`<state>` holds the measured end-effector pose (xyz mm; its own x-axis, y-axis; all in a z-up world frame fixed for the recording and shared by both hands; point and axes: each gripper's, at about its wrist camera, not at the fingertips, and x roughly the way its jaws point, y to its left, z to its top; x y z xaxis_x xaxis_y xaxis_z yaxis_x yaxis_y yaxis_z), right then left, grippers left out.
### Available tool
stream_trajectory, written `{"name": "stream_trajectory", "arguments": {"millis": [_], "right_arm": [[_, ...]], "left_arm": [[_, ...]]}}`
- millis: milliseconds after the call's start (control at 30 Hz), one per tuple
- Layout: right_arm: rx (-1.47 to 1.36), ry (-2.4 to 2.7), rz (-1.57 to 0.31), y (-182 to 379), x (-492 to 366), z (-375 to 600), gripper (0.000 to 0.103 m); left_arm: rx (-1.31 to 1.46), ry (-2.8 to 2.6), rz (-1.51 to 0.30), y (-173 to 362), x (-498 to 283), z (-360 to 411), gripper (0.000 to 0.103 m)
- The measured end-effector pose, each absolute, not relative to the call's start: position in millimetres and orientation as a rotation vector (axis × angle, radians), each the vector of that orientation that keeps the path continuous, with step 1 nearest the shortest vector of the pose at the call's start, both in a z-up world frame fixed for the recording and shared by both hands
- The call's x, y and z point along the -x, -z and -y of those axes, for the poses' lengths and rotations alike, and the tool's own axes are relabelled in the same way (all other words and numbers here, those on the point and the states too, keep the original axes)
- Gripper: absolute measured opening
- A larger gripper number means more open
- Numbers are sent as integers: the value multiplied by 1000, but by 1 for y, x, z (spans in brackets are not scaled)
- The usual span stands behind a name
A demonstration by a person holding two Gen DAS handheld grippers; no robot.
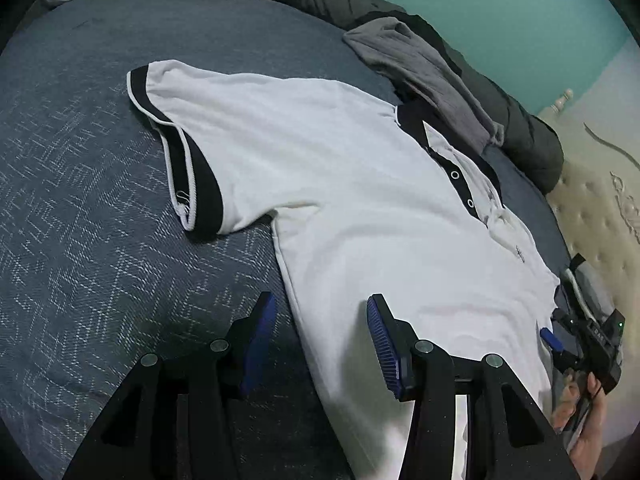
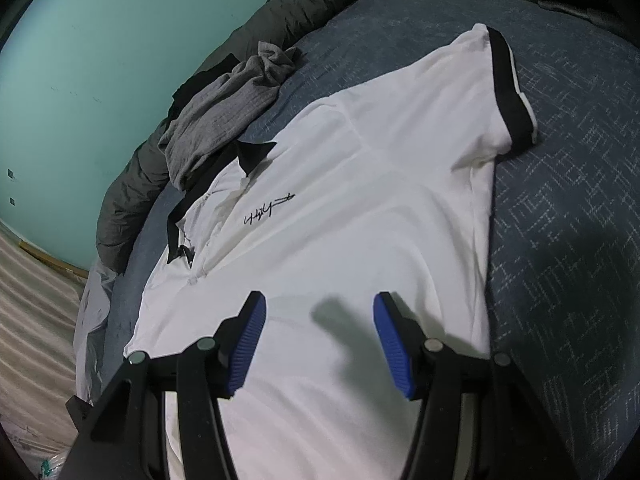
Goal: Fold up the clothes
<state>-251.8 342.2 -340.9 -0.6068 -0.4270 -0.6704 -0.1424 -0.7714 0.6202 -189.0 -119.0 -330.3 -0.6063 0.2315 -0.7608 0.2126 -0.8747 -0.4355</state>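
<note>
A white polo shirt (image 1: 360,184) with a black collar and black sleeve cuffs lies spread face up on the bed. My left gripper (image 1: 322,312) is open and hovers low over the shirt's side edge: one finger is over the bedspread, the other over the white cloth. In the right wrist view the shirt (image 2: 360,208) shows a black signature print on its chest. My right gripper (image 2: 318,312) is open above the shirt's lower body, casting a shadow on it. Neither gripper has cloth between its pads.
The blue-grey patterned bedspread (image 1: 88,240) surrounds the shirt. A crumpled grey garment (image 2: 224,120) lies by the collar, against a dark green quilt (image 2: 132,192) along the teal wall. A hand (image 1: 588,432) holding the other gripper shows at the right edge.
</note>
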Motion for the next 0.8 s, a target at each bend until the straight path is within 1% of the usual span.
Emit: {"name": "stream_trajectory", "arguments": {"millis": [300,367,533,800], "right_arm": [[-1334,2452,902,319,227,-338,57],[-1351,2440,860,310,215,-338,57],[-1504,2369,648,300,183,-338,57],[-1685,2227,567,308,107,-352,57]], "left_arm": [[1415,-2657,783,328,168,113,51],[1439,-2625,777,326,156,109,51],[1495,-2556,764,323,118,100,51],[1578,-2451,759,316,63,88,51]]}}
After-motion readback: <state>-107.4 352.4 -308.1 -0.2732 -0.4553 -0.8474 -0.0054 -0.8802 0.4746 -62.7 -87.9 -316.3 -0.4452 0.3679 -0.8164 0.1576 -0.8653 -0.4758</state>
